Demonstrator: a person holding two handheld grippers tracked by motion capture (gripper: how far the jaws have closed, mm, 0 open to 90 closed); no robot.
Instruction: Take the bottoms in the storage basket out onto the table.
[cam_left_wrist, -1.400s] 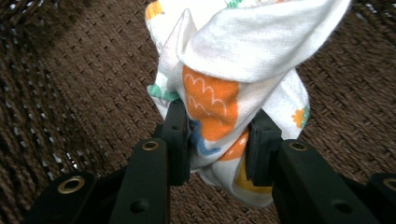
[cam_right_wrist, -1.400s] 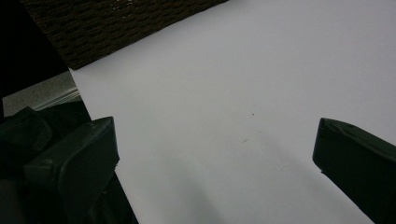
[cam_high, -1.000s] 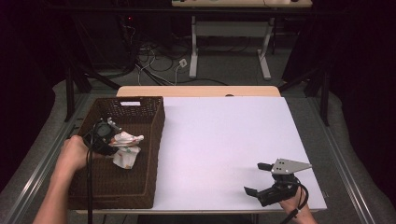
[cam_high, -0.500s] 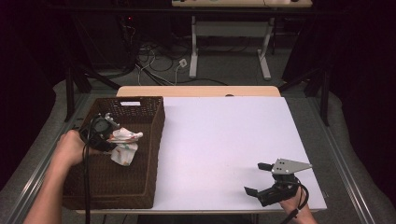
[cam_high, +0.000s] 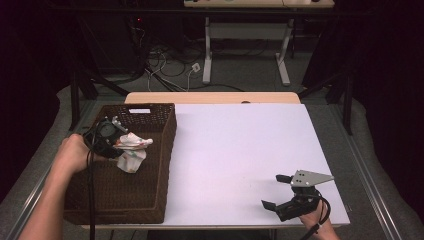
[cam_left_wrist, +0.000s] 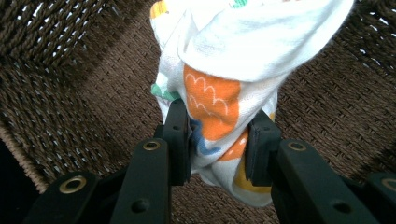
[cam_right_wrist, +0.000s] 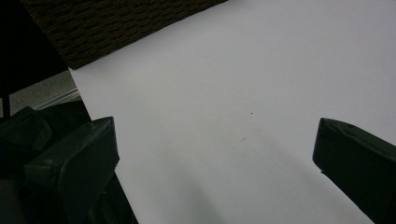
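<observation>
One wicker basket (cam_high: 150, 165), one patterned cloth (cam_high: 131, 152) — two claws, one table (cam_high: 240, 145)

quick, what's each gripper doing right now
Left gripper: shut on the patterned cloth, above the basket.
Right gripper: open, holding nothing, over the white table.

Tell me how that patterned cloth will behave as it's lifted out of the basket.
Probably floppy: the cloth bunches and droops around the left hand-held gripper. Likely light, hanging from one pinch. It may snag on the woven basket.
</observation>
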